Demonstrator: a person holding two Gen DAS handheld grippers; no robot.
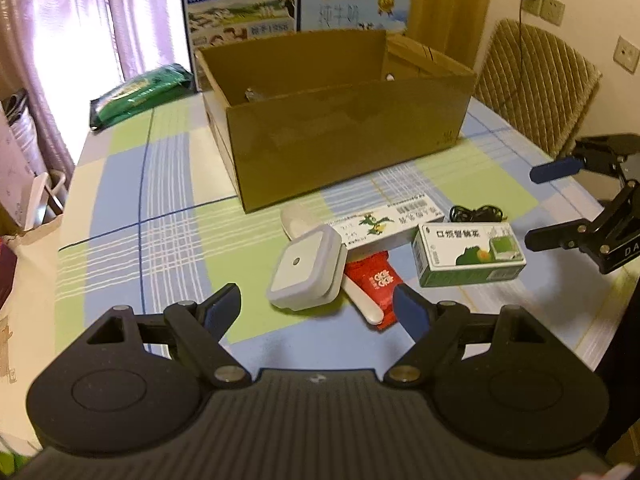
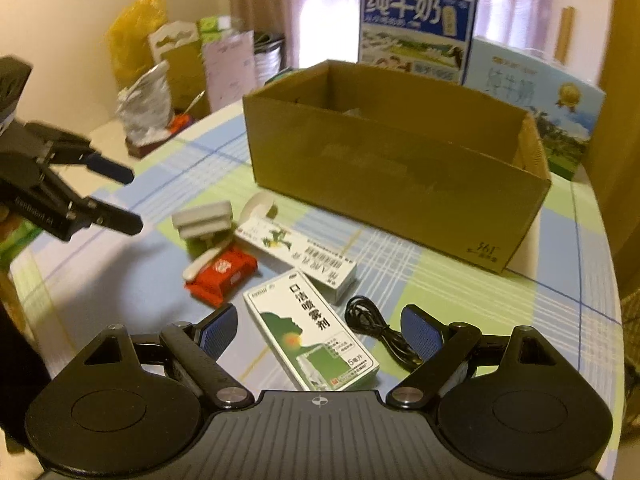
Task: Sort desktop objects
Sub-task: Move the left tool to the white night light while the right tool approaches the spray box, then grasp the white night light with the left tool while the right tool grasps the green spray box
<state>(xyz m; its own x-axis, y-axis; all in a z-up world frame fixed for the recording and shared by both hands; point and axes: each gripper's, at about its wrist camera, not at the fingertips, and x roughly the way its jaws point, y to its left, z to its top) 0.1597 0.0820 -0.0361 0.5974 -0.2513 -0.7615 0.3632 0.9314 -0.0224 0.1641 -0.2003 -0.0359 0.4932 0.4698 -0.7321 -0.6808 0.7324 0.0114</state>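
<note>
Green box (image 2: 310, 334) is lying flat on the tabletop (image 2: 460, 288) between the right tool's (image 2: 320, 334) spread fingers, long axis running away toward the carton (image 2: 384, 184). Step judged: approach, nothing gripped. Next: tool lowered, closed across the short sides. Left tool (image 1: 318, 308) is also spread, empty, above the white adapter (image 1: 306, 268).

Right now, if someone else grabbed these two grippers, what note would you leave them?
Left gripper: open, empty, over the white square gadget.
Right gripper: open, empty, over the green-and-white box.
On the table in front of the cardboard box: red packet, long white carton, black cable, a white stick.
Done: something small already lies in the cardboard box; I cannot tell what.
Left: all of the above.
</note>
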